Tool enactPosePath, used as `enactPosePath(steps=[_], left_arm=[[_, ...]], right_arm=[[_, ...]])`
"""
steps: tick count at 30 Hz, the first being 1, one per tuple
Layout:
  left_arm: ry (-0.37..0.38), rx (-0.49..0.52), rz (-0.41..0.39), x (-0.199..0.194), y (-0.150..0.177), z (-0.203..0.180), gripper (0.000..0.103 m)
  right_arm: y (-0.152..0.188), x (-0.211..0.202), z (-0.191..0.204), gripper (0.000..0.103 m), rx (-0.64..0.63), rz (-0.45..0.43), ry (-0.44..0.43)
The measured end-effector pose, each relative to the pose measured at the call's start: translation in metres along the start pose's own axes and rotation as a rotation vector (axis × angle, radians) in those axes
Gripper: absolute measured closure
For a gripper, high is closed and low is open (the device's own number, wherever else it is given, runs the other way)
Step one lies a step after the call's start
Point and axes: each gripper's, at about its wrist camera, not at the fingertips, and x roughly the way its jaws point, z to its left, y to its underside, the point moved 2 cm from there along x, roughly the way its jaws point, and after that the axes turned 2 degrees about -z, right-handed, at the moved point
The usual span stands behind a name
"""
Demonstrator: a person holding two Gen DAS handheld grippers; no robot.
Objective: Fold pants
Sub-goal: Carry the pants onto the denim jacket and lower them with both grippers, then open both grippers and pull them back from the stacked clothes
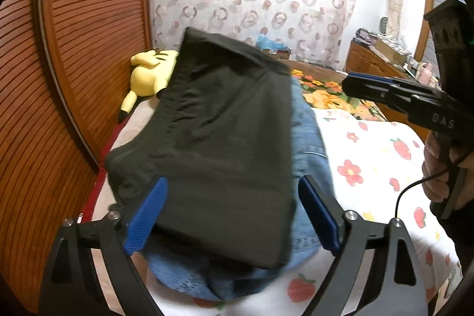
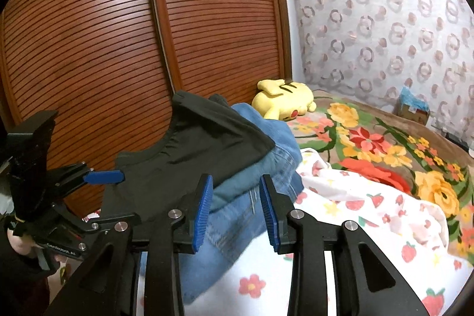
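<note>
Folded black pants (image 1: 219,138) lie on top of a stack of folded blue jeans (image 1: 308,138) on the bed. My left gripper (image 1: 234,212) is open, its blue pads on either side of the near end of the black pants, gripping nothing. In the right wrist view the black pants (image 2: 189,150) top the jeans (image 2: 266,138), and my left gripper (image 2: 103,177) shows at their left edge. My right gripper (image 2: 235,209) is open and empty, just in front of the jeans. It shows in the left wrist view (image 1: 364,88) to the right of the stack.
The stack sits on a white strawberry-print sheet (image 1: 370,168) over a floral blanket (image 2: 385,147). A yellow plush toy (image 2: 284,102) lies behind the stack. A slatted wooden wardrobe (image 2: 118,34) runs along the left. A dresser (image 1: 373,64) stands at the far right.
</note>
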Motion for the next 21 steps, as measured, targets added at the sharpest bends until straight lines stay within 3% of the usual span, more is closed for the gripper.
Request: enactPosePath(steps=[3, 14, 21], left_arm=[[0.01, 0.012, -0.021, -0.007, -0.001, -0.01, 0.002], [0.049, 0.049, -0.091, -0.037, -0.009, -0.048, 0.001], [0.057, 0.081, -0.141, -0.059, -0.012, -0.073, 0.0]], right_arm=[[0.006, -0.019, 0.002, 0.066, 0.009, -0.015, 0.014], [0.032, -0.085, 0.012, 0.054, 0.027, -0.056, 0.091], [0.051, -0.119, 0.023, 0.051, 0.057, -0.054, 0.165]])
